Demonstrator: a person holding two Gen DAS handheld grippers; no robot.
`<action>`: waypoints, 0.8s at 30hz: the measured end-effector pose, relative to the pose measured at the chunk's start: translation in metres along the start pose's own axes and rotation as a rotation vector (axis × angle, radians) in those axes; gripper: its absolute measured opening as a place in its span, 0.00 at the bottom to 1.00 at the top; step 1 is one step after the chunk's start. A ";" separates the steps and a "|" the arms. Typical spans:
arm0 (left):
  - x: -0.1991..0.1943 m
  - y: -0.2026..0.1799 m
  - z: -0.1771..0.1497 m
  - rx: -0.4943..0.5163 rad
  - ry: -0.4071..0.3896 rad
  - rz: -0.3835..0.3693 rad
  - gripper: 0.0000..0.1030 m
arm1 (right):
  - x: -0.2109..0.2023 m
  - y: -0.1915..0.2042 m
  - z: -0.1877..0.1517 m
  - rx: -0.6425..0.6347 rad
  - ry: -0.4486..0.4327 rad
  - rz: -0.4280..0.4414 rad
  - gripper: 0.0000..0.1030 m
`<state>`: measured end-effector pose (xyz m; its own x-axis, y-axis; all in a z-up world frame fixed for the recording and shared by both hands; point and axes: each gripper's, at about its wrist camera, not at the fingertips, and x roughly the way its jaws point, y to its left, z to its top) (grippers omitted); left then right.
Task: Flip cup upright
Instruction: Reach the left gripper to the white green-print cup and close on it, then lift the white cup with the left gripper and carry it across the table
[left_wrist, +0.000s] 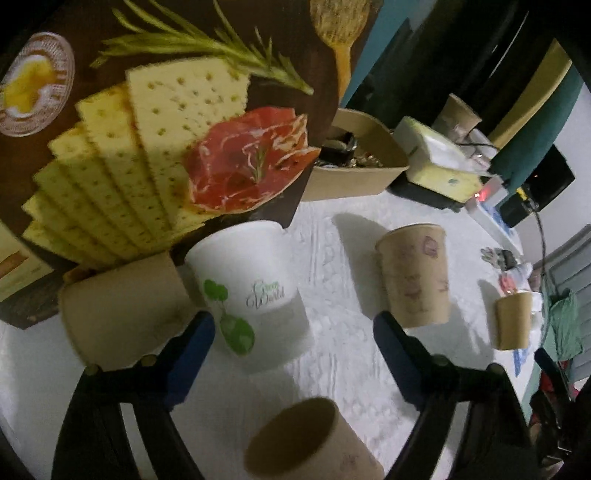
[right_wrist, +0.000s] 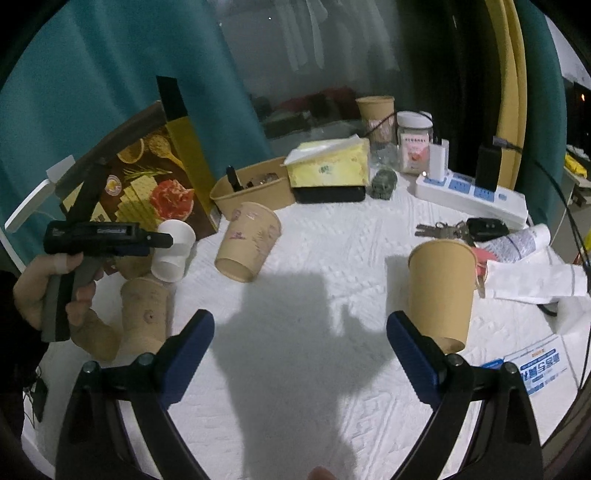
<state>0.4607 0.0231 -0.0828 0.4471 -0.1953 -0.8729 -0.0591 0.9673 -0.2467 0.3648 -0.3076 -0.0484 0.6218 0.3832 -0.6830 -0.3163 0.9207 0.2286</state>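
So there's a bunch of paper cups on the white tabletop (right_wrist: 332, 258), and the one in play looks like the white cup (left_wrist: 251, 291) with the green print. It's standing mouth-down, right in front of the cracker box (left_wrist: 147, 129), with a plain brown cup (left_wrist: 122, 310) touching its side and a printed brown cup (left_wrist: 415, 275) well apart on the other side, also upside down.

The left gripper (left_wrist: 293, 354) is angled down over the white cup. Its jaws are moderately wide, sitting either side of the cup's wider end, and the pads aren't touching it, so nothing is held. The right gripper (right_wrist: 301, 350) hangs over bare cloth away from the box, jaws wide and empty, with another brown cup (right_wrist: 441, 291) just beside its outer finger.

My read: this is the reach step, with no grasp made yet. Next it needs to drop a bit lower, close on the cup wall without crushing the paper, lift clear of the brown cup leaning on it, then roll the wrist over and set it down on its base.
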 end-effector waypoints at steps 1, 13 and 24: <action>0.005 -0.001 0.001 0.006 0.010 0.006 0.84 | 0.002 -0.003 -0.001 0.007 0.003 0.002 0.91; 0.043 -0.015 0.013 0.046 0.053 0.069 0.70 | 0.007 -0.004 -0.001 -0.013 0.016 0.018 0.91; -0.002 -0.024 0.018 0.056 -0.037 0.037 0.60 | -0.009 0.001 -0.002 -0.016 0.012 0.005 0.91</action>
<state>0.4776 0.0029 -0.0671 0.4780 -0.1542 -0.8647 -0.0268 0.9815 -0.1898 0.3574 -0.3099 -0.0433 0.6112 0.3872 -0.6903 -0.3310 0.9173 0.2214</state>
